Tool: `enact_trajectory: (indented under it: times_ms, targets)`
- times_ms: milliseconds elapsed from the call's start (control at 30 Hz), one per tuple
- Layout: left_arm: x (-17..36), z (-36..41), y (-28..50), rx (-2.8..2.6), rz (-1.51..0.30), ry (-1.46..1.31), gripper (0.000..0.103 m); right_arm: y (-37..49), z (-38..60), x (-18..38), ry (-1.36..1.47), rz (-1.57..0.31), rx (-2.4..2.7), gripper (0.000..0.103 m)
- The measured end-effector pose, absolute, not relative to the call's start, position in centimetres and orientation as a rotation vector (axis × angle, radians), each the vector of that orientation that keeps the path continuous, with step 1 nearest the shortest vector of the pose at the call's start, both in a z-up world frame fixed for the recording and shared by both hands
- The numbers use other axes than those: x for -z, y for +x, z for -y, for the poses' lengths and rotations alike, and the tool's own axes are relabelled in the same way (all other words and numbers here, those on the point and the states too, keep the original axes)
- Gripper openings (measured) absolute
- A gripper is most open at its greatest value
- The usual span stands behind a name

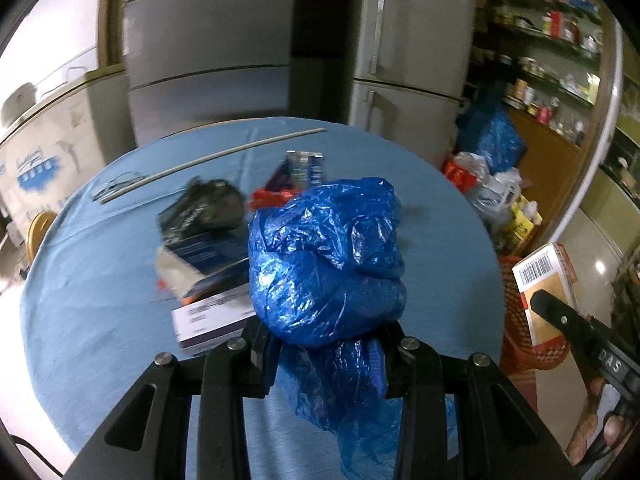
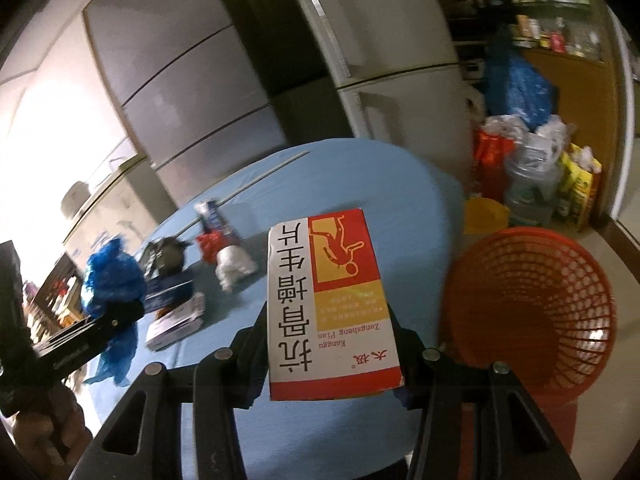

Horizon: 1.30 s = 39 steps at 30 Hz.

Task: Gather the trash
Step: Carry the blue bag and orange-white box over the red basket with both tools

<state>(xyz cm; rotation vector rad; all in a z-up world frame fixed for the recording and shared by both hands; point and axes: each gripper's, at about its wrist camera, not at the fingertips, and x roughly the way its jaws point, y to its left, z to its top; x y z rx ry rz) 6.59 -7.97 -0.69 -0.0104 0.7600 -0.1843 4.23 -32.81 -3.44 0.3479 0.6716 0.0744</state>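
My left gripper (image 1: 326, 344) is shut on a crumpled blue plastic bag (image 1: 326, 256) and holds it above the round table with the blue cloth (image 1: 100, 304). My right gripper (image 2: 332, 356) is shut on a red, white and yellow medicine box (image 2: 332, 300), held up near the table's right edge beside the orange mesh basket (image 2: 532, 300). The box (image 1: 546, 280) and the basket (image 1: 520, 340) also show at the right of the left wrist view. The blue bag (image 2: 114, 280) shows at the left of the right wrist view.
On the table lie several boxes (image 1: 208, 260), a black crumpled bag (image 1: 204, 208), a red wrapper (image 2: 210, 244), a white wad (image 2: 234, 268), a tube box (image 1: 306, 168) and a thin rod (image 1: 216, 156). Fridges (image 1: 208, 40) stand behind. Bags and bottles (image 2: 528, 160) pile on the floor.
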Motion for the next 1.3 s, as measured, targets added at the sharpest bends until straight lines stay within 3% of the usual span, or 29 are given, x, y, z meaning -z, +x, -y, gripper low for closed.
enact_trajectory:
  times_ms: [767, 1300]
  targets:
    - [0.0, 20.7, 8.6, 0.423, -0.761, 0.122, 0.038, 2.0, 45.6, 5.6, 0.423, -0.704, 0.263, 0.052]
    - [1.0, 25.1, 9.8, 0.484, -0.789, 0.162, 0.038, 2.5, 50.2, 8.2, 0.462, -0.757, 0.345, 0.052]
